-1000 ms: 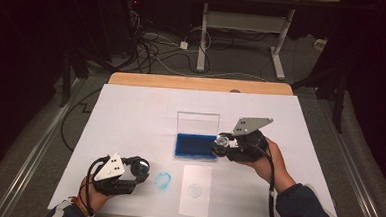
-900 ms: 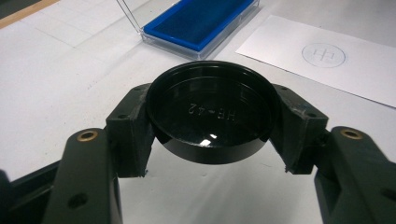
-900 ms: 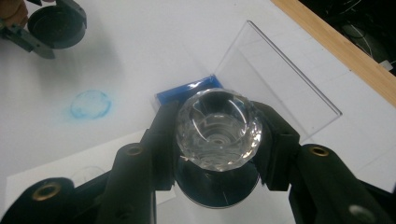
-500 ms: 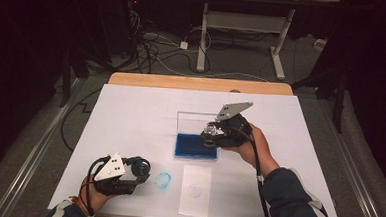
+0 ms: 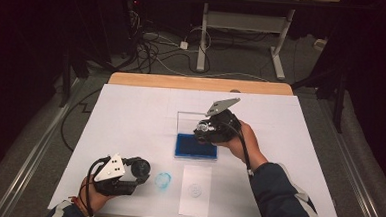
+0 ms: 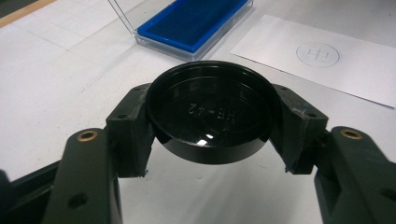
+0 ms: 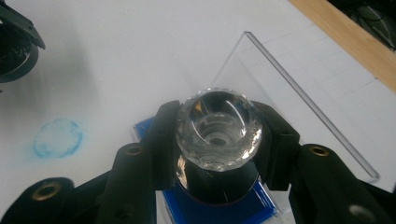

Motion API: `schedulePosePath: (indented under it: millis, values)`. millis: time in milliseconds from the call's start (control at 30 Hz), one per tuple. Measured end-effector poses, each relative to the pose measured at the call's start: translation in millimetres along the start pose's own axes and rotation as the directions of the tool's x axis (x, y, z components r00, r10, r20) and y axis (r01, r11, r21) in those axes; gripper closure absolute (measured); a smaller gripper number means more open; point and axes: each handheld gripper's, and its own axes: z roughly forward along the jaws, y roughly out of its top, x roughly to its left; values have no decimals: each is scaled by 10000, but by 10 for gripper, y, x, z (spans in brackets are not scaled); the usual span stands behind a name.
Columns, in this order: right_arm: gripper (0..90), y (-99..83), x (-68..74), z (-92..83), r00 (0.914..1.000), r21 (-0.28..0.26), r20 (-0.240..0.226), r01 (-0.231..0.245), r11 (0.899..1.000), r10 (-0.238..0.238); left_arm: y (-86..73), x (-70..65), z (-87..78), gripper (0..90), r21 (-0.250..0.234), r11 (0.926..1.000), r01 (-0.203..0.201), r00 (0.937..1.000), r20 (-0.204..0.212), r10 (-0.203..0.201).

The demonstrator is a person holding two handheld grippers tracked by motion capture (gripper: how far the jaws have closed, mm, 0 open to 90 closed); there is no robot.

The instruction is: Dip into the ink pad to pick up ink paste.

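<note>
Clear faceted stamp [image 7: 218, 128] clamped in right claw [image 7: 219, 140], above blue ink pad [image 5: 196, 145]

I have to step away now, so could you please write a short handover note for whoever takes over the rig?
Left gripper: shut on the black cap, low over the table's near left.
Right gripper: shut on the crystal-topped stamp, above the blue ink pad in its open clear case.
Done: cap is off; a blue print marks the table cover.
Left, probably: ink the stamp, press it on the paper sheet, recap.
</note>
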Motion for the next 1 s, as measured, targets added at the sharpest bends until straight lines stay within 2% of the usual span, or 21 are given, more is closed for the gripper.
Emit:
schedulePosePath:
  millis: [167,467,500,600,700,800,833,1000]
  values:
    - [570,-14,13,129,9999,60,-96,-114,9999,115,0,3,1,366,-22,10000,23,10000,-9,-23]
    - [569,-113,10,366,9996,644,-126,-245,9976,254,3,2,-9,366,-44,10000,-22,10000,-5,21]
    - [569,-130,1,392,9997,697,-93,-227,9973,234,1,-12,3,366,-195,9996,195,9998,12,-194]
    - [569,-167,-27,445,9993,815,-80,-351,9961,359,0,-17,7,366,-244,9993,268,9996,21,-267]
    - [569,-190,-48,479,9990,894,-112,-412,9951,424,0,-13,2,366,-160,9997,189,9998,23,-188]
    - [569,-211,-69,480,9975,805,-210,-650,9946,669,-5,-22,9,366,-102,9996,273,9996,95,-272]
    - [569,-221,-78,480,9971,777,-236,-709,9945,729,0,1,2,366,37,10000,-49,10000,38,49]
    - [571,-253,-103,473,9937,726,-383,-1023,9921,1053,4,-9,7,365,81,9999,-83,9999,71,83]
